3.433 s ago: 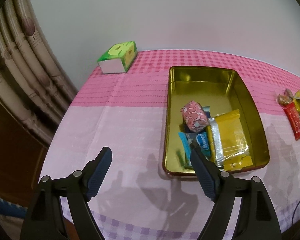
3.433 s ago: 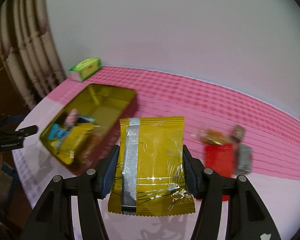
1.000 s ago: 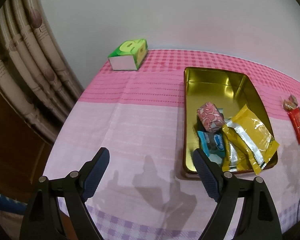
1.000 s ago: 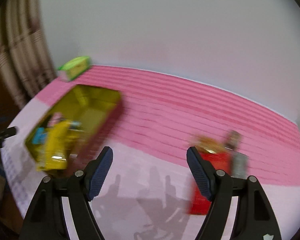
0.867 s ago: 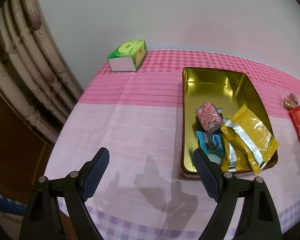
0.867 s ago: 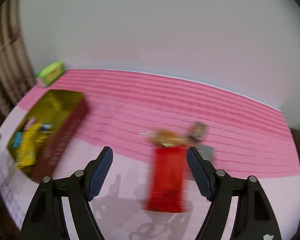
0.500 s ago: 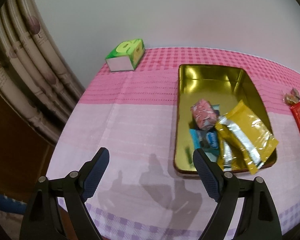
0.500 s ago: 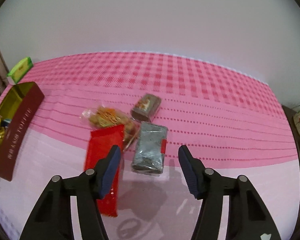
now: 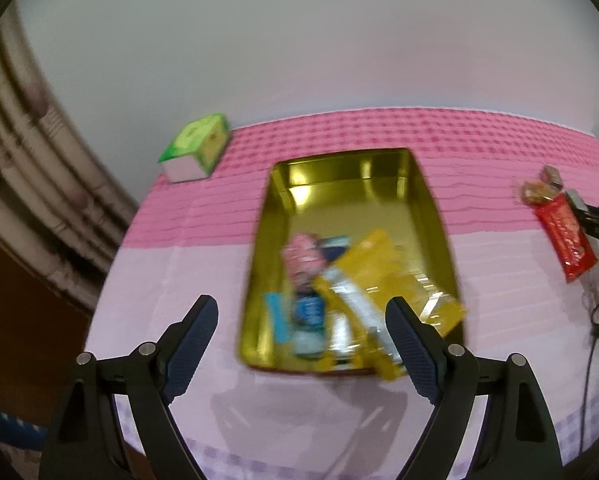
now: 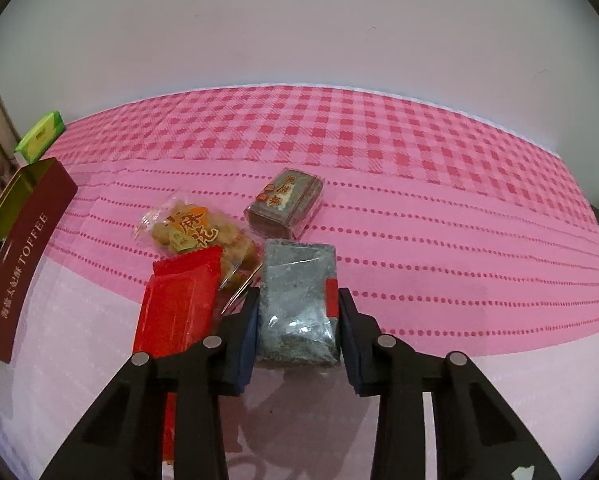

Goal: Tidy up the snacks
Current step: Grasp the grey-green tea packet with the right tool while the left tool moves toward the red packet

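A grey-green snack packet (image 10: pixel 297 300) lies flat on the pink-clothed counter (image 10: pixel 439 220), directly between the two fingers of the right tool (image 10: pixel 298 312), whose jaws are closing with both dark pads against the packet's long sides. Just to its left sits a red packet (image 10: pixel 177 312), partly overlapping a clear bag of golden fried snacks (image 10: pixel 197 236); a small brown wrapped block (image 10: pixel 285 202) rests just beyond, near the packet's far end. At the left edge stands the maroon outer wall of a tin (image 10: pixel 17 268) lettered "TOFFEE", with a green tissue box (image 10: pixel 40 136) farther back.

Seen from the left wrist, the left tool (image 9: pixel 301 322) hangs spread wide and empty above the near end of the gold-lined tin (image 9: pixel 427 204), which holds a yellow packet (image 9: pixel 383 280), a pink-wrapped sweet (image 9: pixel 303 258) and a blue packet (image 9: pixel 309 312), all blurred.
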A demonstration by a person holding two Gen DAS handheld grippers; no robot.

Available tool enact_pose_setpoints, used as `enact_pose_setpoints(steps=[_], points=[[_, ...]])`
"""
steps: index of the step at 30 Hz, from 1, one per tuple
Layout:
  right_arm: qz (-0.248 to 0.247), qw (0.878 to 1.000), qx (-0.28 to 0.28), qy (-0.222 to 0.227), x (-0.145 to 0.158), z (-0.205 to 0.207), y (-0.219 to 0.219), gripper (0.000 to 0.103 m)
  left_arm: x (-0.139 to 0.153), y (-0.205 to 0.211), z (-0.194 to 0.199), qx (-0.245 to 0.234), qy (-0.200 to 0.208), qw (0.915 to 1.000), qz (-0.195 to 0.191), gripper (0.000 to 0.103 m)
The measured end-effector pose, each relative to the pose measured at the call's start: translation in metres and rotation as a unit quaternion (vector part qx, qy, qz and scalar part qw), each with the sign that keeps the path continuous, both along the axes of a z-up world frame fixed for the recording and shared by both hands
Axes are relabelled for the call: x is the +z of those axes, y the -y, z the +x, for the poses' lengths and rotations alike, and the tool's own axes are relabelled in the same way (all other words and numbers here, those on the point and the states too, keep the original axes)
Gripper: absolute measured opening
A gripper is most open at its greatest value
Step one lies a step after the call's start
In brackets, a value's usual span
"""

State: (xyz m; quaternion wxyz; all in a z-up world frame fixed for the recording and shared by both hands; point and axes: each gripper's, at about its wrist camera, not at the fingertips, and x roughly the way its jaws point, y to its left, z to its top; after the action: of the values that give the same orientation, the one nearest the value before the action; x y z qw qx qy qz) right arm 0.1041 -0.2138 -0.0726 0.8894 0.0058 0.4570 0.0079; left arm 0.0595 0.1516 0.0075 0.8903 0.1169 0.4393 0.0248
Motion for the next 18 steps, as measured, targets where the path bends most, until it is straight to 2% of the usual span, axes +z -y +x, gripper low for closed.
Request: enact_pose_setpoints(steps=[6,13,18], points=[[-0.011,1.000,0.002,0.015,-0.001,-0.009,0.006,0.032,-0.010,0.049,0.008,-0.028,-0.012,0.9994,-0.017,0.086],[-0.029,0.999,-0.028,0.021,-0.001,-0.031,0.036,0.032,-0.020,0.109,0.018,-0.060,-0.028,0.9964,-0.054,0.086],[-0.041,0.998,-0.036,0.024,-0.001,-0.048,0.055,0.032,-0.025,0.151,0.022,-0.089,-0.037,0.9933,-0.065,0.086]])
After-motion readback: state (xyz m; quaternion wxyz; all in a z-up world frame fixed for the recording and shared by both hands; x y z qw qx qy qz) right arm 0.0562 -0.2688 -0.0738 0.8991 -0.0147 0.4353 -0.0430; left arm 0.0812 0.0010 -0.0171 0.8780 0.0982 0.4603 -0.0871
